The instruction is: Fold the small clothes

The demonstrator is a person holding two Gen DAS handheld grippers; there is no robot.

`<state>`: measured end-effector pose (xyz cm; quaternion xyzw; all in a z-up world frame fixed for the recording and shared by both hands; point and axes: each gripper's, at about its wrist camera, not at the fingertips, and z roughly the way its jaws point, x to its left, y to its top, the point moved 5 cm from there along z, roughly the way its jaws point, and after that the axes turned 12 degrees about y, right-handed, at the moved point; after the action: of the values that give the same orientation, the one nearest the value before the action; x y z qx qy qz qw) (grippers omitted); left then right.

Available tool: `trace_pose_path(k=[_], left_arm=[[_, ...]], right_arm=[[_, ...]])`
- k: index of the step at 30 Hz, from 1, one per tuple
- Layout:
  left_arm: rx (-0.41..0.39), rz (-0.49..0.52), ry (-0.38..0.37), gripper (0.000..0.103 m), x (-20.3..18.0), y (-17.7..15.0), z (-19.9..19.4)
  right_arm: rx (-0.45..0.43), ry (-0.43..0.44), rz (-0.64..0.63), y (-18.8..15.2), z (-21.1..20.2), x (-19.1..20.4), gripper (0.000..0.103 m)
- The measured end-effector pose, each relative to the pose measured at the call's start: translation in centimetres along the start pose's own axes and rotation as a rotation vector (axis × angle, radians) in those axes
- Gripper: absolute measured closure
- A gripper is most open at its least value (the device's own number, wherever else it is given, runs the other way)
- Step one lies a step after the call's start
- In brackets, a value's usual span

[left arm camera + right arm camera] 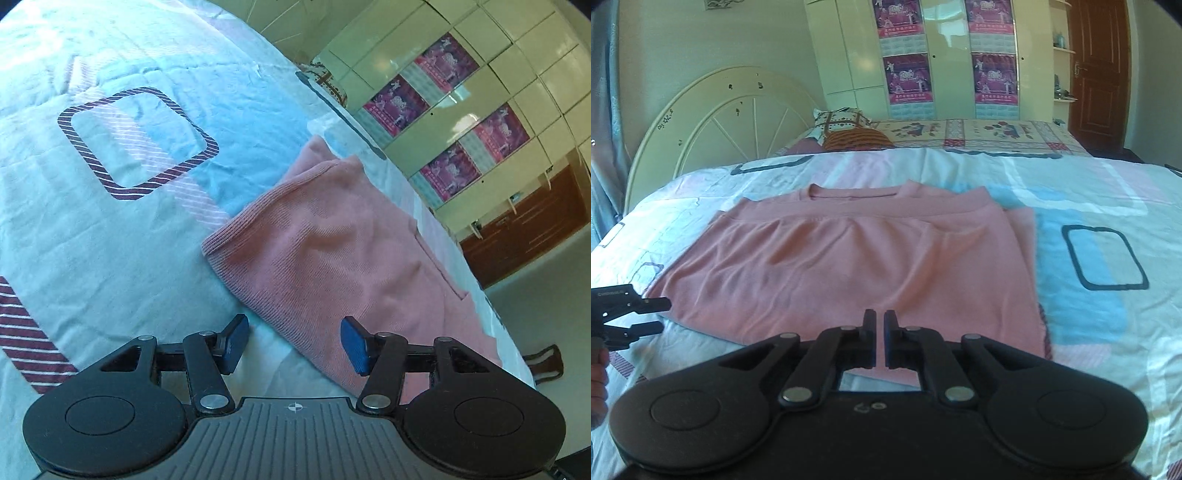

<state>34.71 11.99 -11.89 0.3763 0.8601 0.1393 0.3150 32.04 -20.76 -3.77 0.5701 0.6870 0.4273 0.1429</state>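
Pink knit sweater point(849, 266) lies part-folded on the bed point(1108, 332); soft, light, prob. not slippery, so pinch at hem corners. Left tongs point(293, 341) spread wide at its edge; right tongs point(881, 325) nearly closed, holding nothing.

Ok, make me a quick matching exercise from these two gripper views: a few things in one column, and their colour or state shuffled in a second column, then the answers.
Column one:
1. left gripper
2. right gripper
3. pink top
4. door

Column two:
A. dark brown wood, behind the bed
B. fingers nearly together, holding nothing
C. fingers wide apart at the garment's edge
D. lying on the bedsheet, hem folded up near the neckline

Pairs: 1-C, 2-B, 3-D, 4-A
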Motion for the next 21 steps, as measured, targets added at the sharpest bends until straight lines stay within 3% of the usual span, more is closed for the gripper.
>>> trace_pose_path(k=[5, 10, 13, 17, 19, 21], left_arm=[[-0.018, -0.062, -0.024, 0.048, -0.5, 1.0, 1.5], [-0.040, -0.194, -0.070, 0.048, -0.5, 1.9, 3.1], [-0.054, -0.212, -0.091, 0.050, -0.9, 2.3, 4.1], [-0.036, -0.261, -0.091, 0.089, -0.3, 3.3, 6.5], [-0.026, -0.305, -0.139, 0.089, 0.1, 3.7, 7.3], [-0.033, -0.282, -0.139, 0.089, -0.4, 3.8, 7.7]], right_arm=[[0.010, 0.028, 0.013, 0.9, 2.0, 0.9, 0.099], [0.017, 0.056, 0.040, 2.1, 4.9, 1.5, 0.099], [0.012, 0.065, 0.063, 2.8, 7.3, 1.8, 0.099], [0.014, 0.068, 0.084, 3.7, 10.3, 2.2, 0.102], [0.016, 0.071, 0.082, 4.0, 11.3, 2.7, 0.102], [0.021, 0.076, 0.075, 4.2, 12.2, 3.2, 0.102]])
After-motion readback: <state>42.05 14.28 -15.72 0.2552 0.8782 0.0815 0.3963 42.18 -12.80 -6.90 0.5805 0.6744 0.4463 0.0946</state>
